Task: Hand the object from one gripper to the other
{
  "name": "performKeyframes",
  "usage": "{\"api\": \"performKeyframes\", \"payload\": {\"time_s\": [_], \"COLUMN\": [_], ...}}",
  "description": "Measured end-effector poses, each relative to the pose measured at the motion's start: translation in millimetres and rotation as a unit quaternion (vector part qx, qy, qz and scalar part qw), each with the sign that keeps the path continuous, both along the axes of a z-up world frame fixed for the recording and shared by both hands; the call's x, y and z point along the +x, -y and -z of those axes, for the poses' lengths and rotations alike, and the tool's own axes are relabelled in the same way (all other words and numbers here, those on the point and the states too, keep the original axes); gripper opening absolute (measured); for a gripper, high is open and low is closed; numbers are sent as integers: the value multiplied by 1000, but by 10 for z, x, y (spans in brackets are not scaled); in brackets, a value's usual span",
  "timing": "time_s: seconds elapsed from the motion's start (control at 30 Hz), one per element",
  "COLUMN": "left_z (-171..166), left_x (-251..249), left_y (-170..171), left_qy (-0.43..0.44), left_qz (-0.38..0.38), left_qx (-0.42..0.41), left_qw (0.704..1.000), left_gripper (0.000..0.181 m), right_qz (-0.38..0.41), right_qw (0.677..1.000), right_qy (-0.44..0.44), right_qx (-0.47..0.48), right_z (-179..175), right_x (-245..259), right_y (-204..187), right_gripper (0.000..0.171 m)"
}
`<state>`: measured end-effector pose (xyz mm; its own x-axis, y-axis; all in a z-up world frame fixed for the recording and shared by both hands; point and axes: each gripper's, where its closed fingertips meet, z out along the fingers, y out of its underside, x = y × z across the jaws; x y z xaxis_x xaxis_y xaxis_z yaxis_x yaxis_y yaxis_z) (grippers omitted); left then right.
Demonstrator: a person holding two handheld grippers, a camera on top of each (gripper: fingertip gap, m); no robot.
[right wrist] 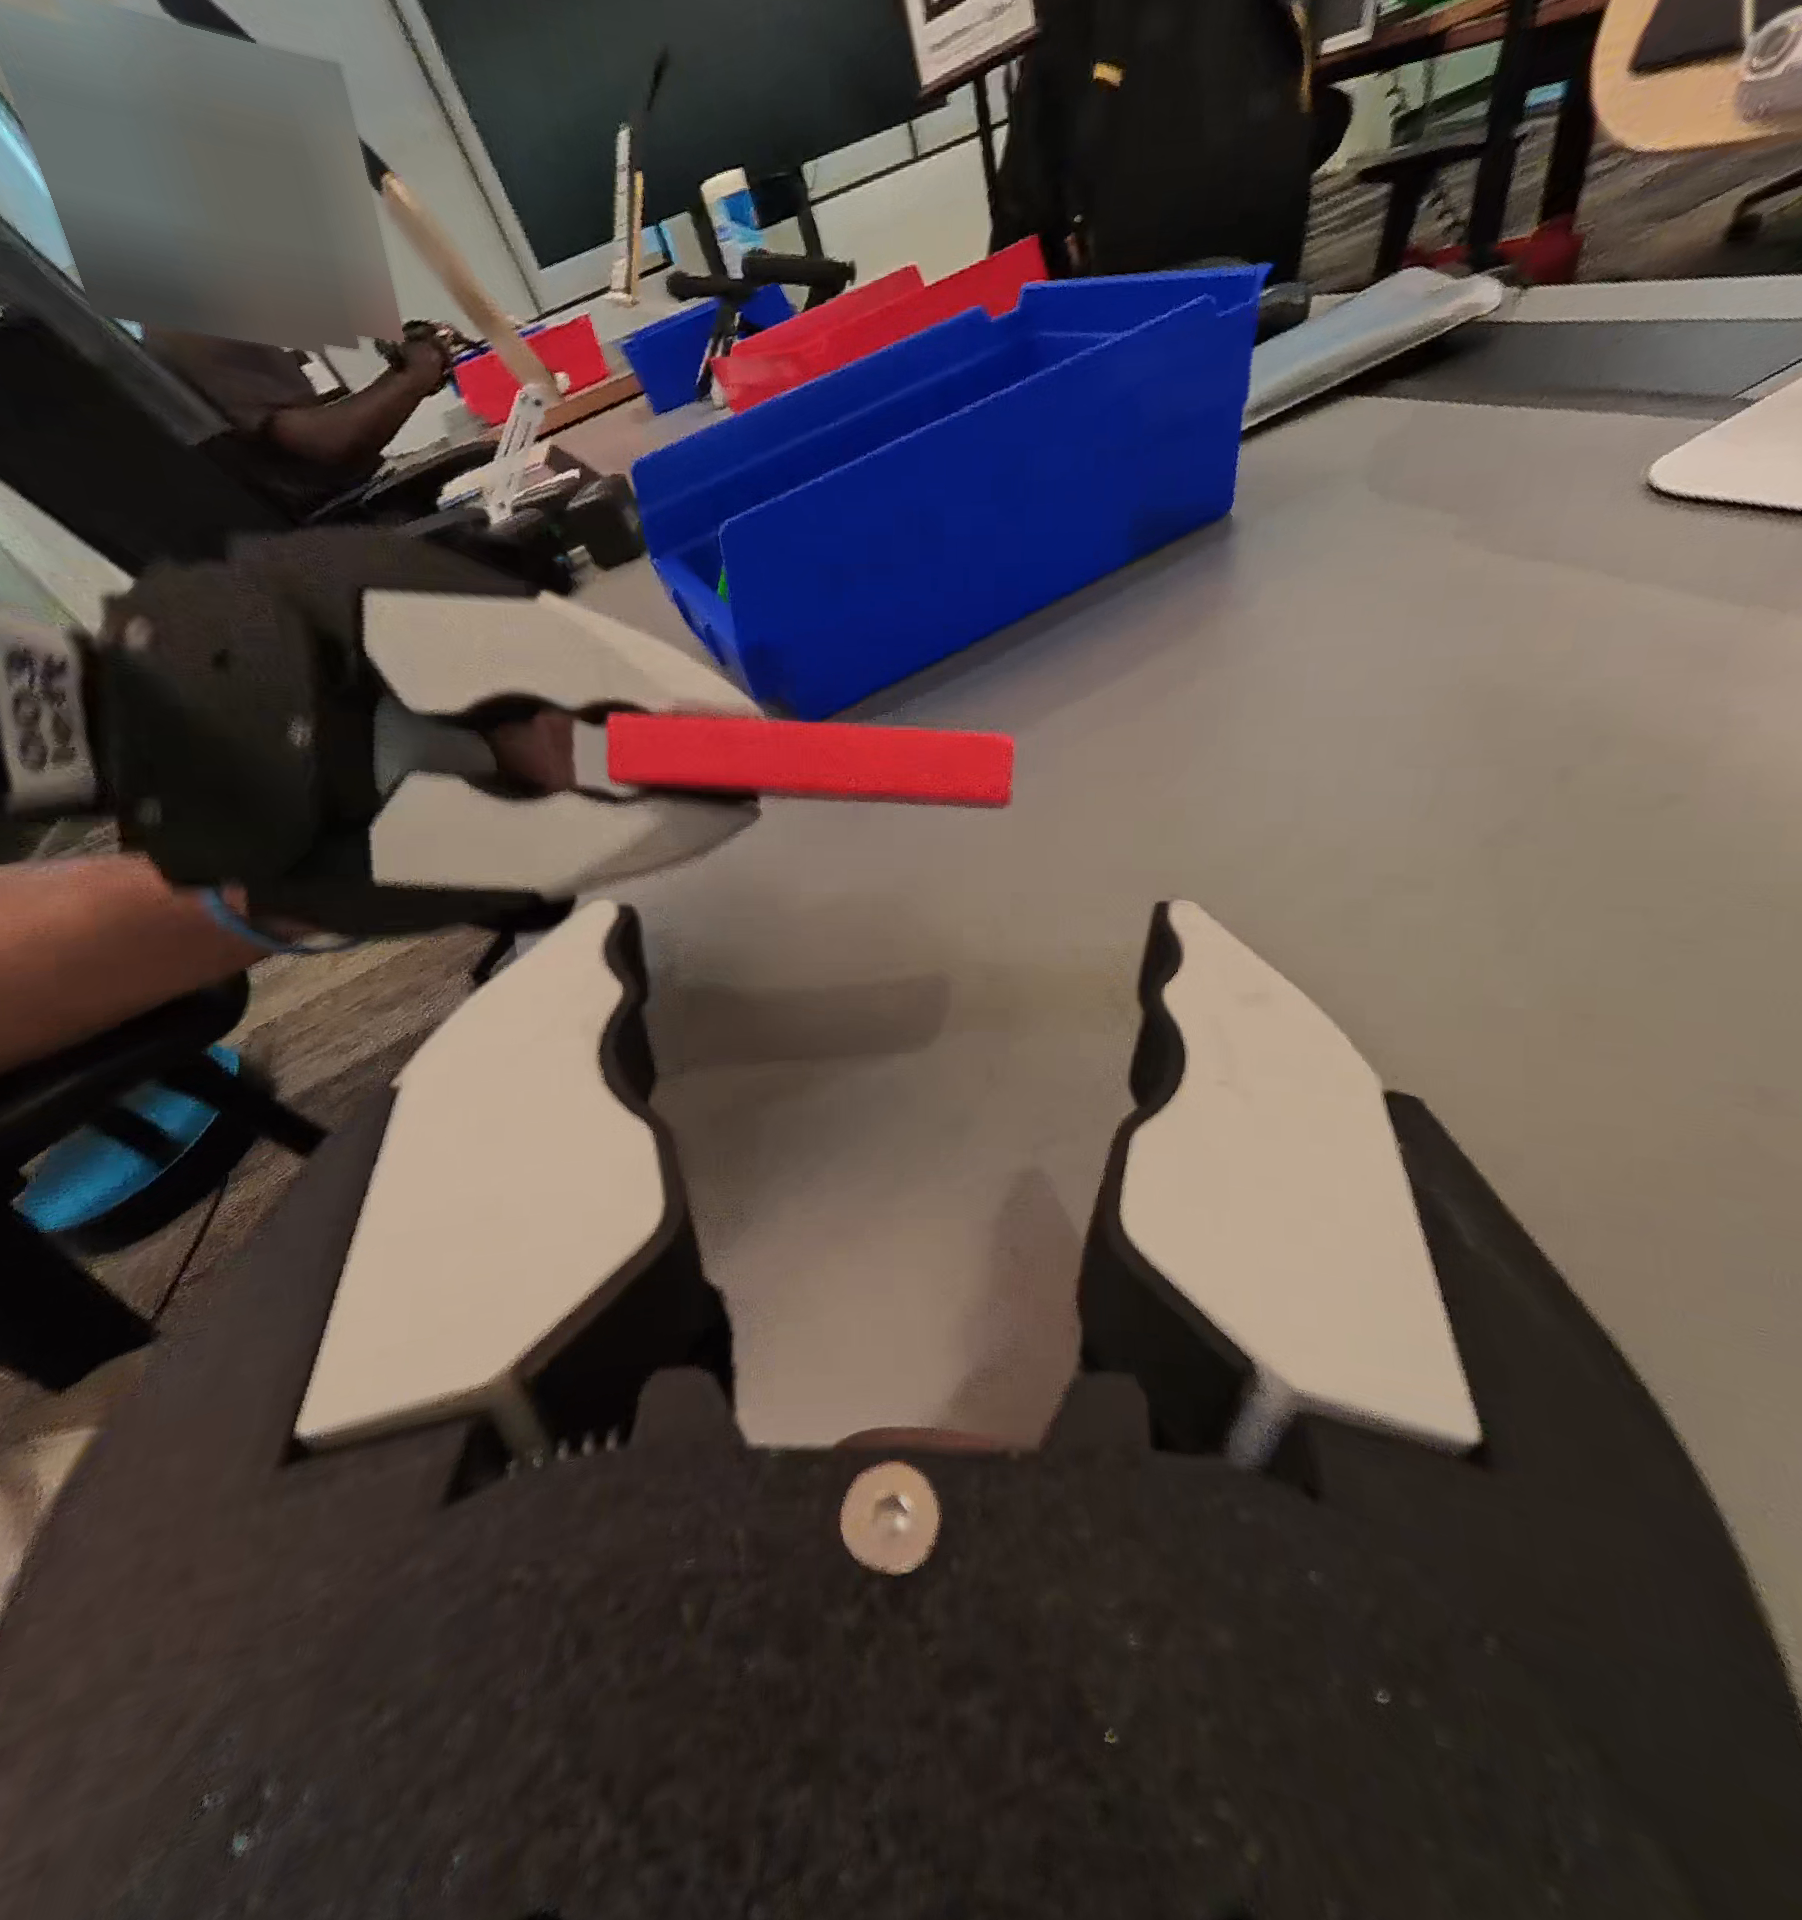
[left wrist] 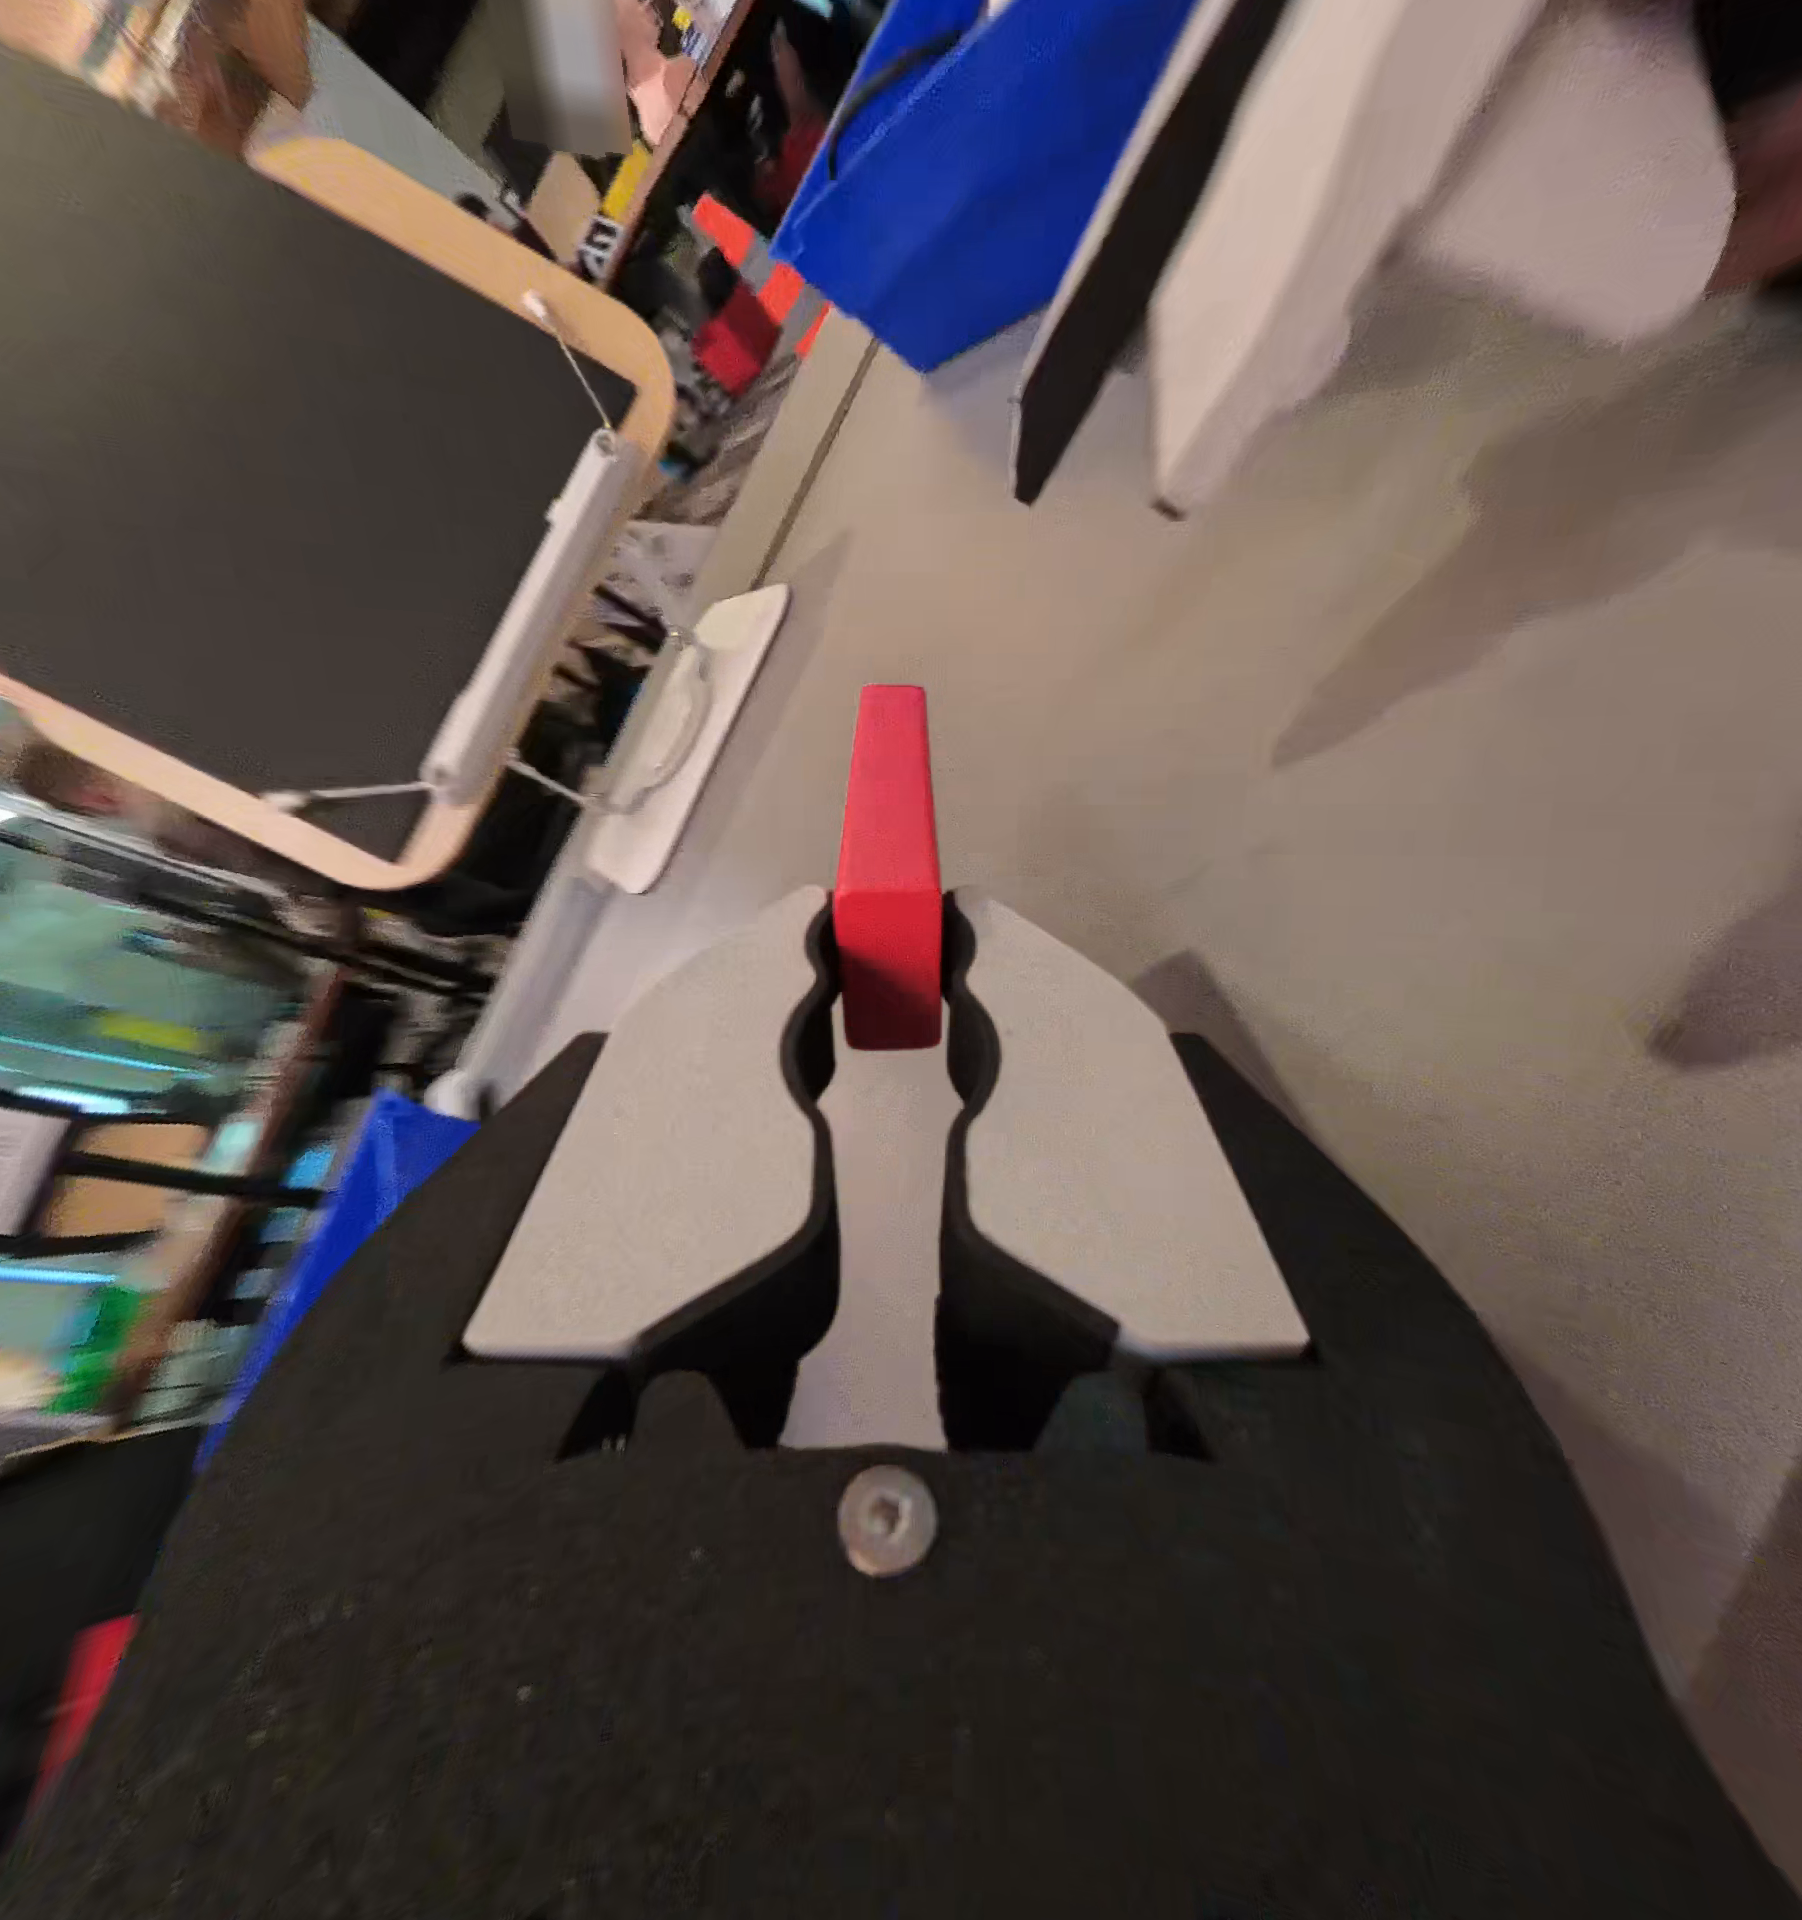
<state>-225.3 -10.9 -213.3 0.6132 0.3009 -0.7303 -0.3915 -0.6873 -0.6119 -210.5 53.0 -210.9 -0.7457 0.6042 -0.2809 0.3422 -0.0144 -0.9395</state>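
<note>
1. The left hand-held gripper (right wrist: 668,753) clamps a flat red block (right wrist: 809,767) at 10 o'clock above the grey surface (right wrist: 1396,779).
2. The right hand-held gripper (right wrist: 892,956) gapes wide, empty, with clear surface ahead.
3. A blue bin (right wrist: 980,520) stands at 12 o'clock, behind the block.

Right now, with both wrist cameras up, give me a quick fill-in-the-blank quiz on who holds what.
1. The left gripper is shut on a flat block coloured ____.
2. The right gripper is empty, its jaws standing ____.
3. Behind the block, a ____ bin sits on the grey table.

Missing words: red; open; blue
</note>
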Motion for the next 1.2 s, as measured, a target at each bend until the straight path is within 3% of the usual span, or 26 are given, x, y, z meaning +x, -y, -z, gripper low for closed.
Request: {"api": "performKeyframes", "payload": {"time_s": [0.13,0.4,0.77,0.87,1.0,1.07,1.13,1.2], "left_z": [74,83,97,81,-25,-57,16,0], "left_x": [102,179,320,286,225,180,238,419], "left_y": [-127,-255,-363,-311,-184,-147,-197,-299], "left_qy": [-75,-144,-97,-69,-53,19,182,381], "left_qz": [-6,-25,-3,-27,-39,-37,-1,69], "left_qx": [-71,-129,-86,-68,-35,28,101,190], "left_qw": [995,981,992,995,997,999,978,902], "left_gripper": [17,17,18,35,38,36,36,48], "right_qz": [5,25,-26,-7,45,55,36,-5], "right_qw": [1000,999,998,997,989,982,979,980], "right_qy": [1,35,4,-9,-53,-86,-125,-161], "right_qx": [17,-1,48,76,133,157,156,117], "right_z": [39,146,158,167,156,114,16,-151], "right_x": [47,0,61,5,-142,-167,-106,46], "right_y": [186,248,263,143,-185,-284,-253,-128], "right_gripper": [101,104,102,102,101,101,101,101]}}
